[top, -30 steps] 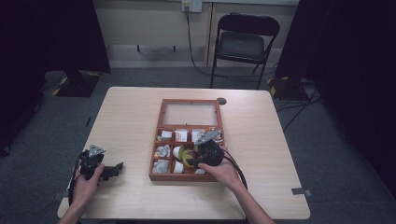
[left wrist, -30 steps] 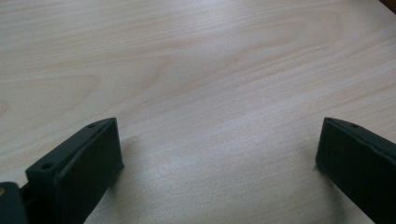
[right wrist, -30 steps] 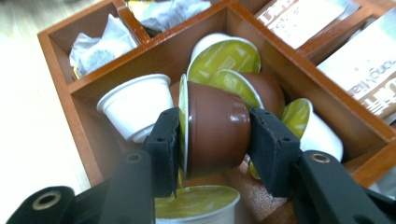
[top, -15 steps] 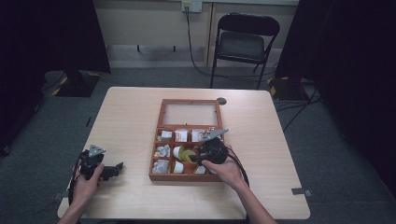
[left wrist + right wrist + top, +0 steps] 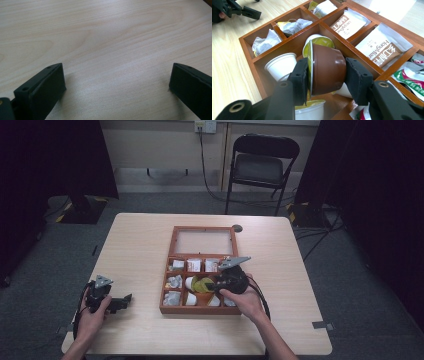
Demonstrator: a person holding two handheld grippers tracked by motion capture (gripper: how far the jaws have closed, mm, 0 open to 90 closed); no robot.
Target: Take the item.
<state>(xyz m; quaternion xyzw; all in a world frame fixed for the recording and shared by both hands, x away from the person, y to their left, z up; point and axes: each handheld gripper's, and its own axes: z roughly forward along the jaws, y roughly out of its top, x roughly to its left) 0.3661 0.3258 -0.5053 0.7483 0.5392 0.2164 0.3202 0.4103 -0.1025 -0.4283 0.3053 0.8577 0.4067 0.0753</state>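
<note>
Spreading across most of the high view, the pale wooden table point(image 5: 150, 250) carried a wooden compartment box point(image 5: 172, 270) near its middle, its glass-panelled lid point(image 5: 202, 241) folded back on the far side. That box serves as the landmark. Over its middle compartment the right gripper point(image 5: 325, 75) held a brown coffee capsule point(image 5: 327, 68) on its side, one jaw pressed against the yellow-green foil lid and the other against the capsule's base, so the jaws were closed firmly on it. Well to the left of the box, near the table's front edge, the left gripper point(image 5: 102, 295) rested in the person's hand with its jaws spread wide and nothing between them.

Judging by the pose, the step in hand was either lifting the capsule out of the box or setting it in among the others; I cannot tell which. The next move would call for a steady grip and clearance over the wooden dividers, since the capsule hung just above a white capsule point(image 5: 280, 65) and another foil-topped one.

From the right gripper view came detail the high view blurred: sachets printed "HongMian" point(image 5: 378, 51) in the far compartments and tea bags point(image 5: 295, 25) along the box's left side. From the left gripper view came bare tabletop between open jaws.
</note>
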